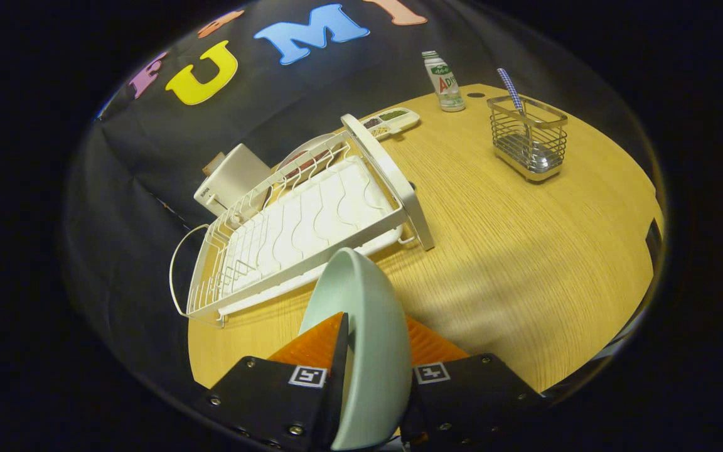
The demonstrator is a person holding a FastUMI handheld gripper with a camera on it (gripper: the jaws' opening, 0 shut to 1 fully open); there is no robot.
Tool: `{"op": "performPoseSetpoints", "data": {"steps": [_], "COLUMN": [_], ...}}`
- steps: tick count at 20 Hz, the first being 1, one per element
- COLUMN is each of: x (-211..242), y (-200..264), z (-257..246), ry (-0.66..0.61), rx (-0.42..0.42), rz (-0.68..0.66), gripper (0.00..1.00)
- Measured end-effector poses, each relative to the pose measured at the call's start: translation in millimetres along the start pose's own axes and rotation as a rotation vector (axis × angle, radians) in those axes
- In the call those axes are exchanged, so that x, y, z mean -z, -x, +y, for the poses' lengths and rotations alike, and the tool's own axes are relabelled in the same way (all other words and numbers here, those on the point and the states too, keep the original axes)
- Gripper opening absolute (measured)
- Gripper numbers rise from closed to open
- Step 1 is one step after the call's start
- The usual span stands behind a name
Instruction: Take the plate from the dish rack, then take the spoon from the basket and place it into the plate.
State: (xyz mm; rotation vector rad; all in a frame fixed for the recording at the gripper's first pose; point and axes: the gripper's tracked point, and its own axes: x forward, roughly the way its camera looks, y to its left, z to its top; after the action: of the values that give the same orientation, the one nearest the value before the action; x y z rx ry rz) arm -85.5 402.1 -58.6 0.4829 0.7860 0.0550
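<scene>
My gripper (371, 339) is shut on a pale green plate (361, 326), which stands on edge between the two fingers, lifted above the wooden table (524, 251). The white dish rack (299, 232) lies just beyond the fingers, to their left. Far ahead on the right stands a wire basket (528, 138) with the spoon (512, 91) upright in it, its blue checked handle sticking out of the top.
A small white bottle (444, 81) with a green label stands behind the basket. A divided white tray (390, 121) with food bits lies past the rack's far end. A white box (233, 179) sits behind the rack against the cloth wall.
</scene>
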Motion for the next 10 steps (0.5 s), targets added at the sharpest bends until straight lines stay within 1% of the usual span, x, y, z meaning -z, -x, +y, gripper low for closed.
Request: {"op": "performPoseSetpoints", "data": {"steps": [2, 3, 4, 6, 7, 10], "x": [0, 0, -1, -5, -8, -21], "y": [0, -1, -1, 1, 2, 5], "z": [-8, -15, -19, -29, -32, -42], "ry": [-0.012, -0.014, -0.022, -0.034, -0.038, -0.045], "rx": [0.027, 0.050, 0.059, 0.082, 0.094, 0.124], "rz": [0.000, -0.001, -0.004, -0.016, -0.023, -0.053], "gripper": [0.38, 0.45, 0.55, 0.67, 0.70, 0.69]}}
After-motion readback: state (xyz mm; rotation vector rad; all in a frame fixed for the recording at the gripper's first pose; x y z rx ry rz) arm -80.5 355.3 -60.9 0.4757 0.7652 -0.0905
